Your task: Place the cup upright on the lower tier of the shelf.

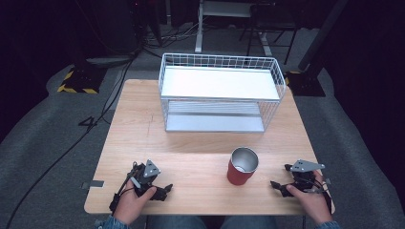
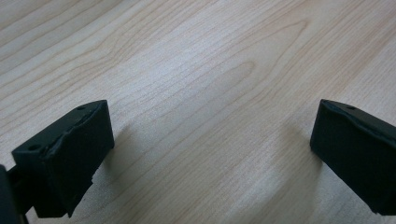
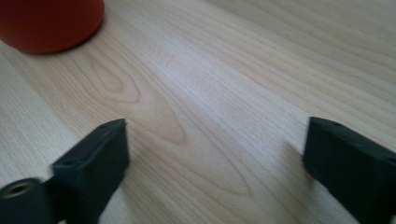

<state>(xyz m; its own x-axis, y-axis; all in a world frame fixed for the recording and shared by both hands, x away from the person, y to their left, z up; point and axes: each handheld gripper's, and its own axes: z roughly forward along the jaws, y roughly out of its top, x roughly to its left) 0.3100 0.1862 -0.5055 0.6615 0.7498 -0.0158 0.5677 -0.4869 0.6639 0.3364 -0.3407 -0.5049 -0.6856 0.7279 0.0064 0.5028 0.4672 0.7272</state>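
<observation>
A red cup (image 1: 242, 167) with a shiny metal inside stands upright on the wooden table (image 1: 191, 152), near its front edge. My right gripper (image 1: 281, 175) rests low on the table just right of the cup, apart from it. Its jaws stand open over bare wood (image 3: 217, 144), and the cup's red base (image 3: 49, 23) lies ahead and to the left. Near the front left of the table, my left gripper (image 1: 165, 190) is also down low. Its jaws are open (image 2: 212, 140) with nothing between them.
A white wire rack (image 1: 165, 76) with a flat white top shelf and a lower shelf stands at the back of the table. Bare wood lies between it and the cup. Cables and stand feet lie on the grey floor beyond.
</observation>
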